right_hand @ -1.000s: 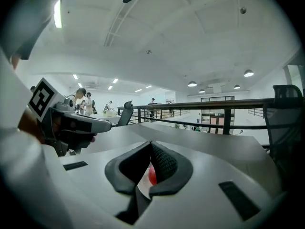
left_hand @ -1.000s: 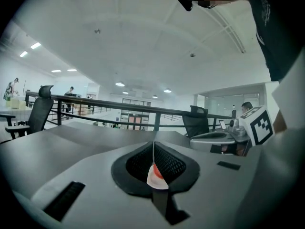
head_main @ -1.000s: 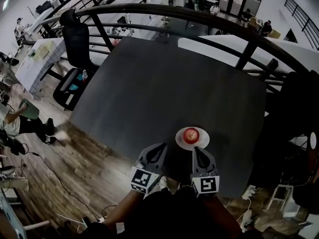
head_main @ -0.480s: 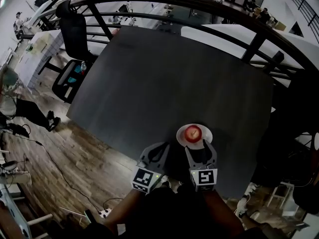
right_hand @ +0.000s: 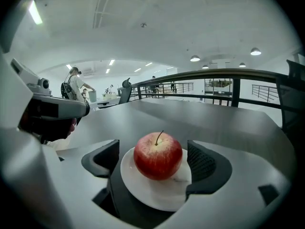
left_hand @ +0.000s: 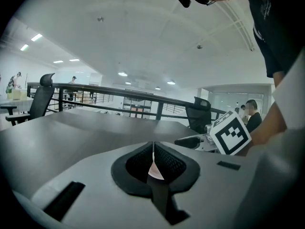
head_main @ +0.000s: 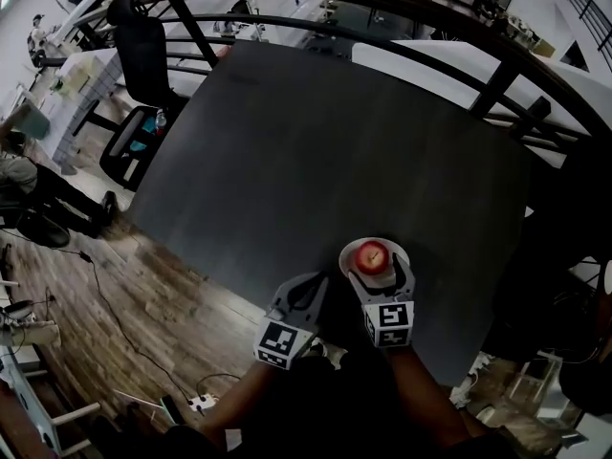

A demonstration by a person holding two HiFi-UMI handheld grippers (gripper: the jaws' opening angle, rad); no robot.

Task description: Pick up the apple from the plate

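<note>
A red apple (head_main: pixel 371 254) (right_hand: pixel 158 155) stands upright on a small white plate (head_main: pixel 347 259) (right_hand: pixel 143 195) near the front edge of a dark table (head_main: pixel 316 151). My right gripper (head_main: pixel 380 273) (right_hand: pixel 153 149) is low over the plate. Its jaws are opening, one on each side of the apple, and the pads (right_hand: pixel 202 162) stand clear of the fruit. My left gripper (head_main: pixel 308 287) (left_hand: pixel 153 160) hovers shut and empty just left of the plate. In the left gripper view the right gripper's marker cube (left_hand: pixel 231 133) shows at the right.
A dark railing (head_main: pixel 459 41) curves behind the table. A black office chair (head_main: pixel 143 75) stands at the far left corner above a wooden floor (head_main: pixel 143 295). White desks (head_main: pixel 449 75) lie beyond the railing, and a person (head_main: pixel 24 185) sits at the left edge.
The right gripper has opened from shut and dropped forward until its jaws flank the apple. The left gripper has sunk slightly and stays shut.
</note>
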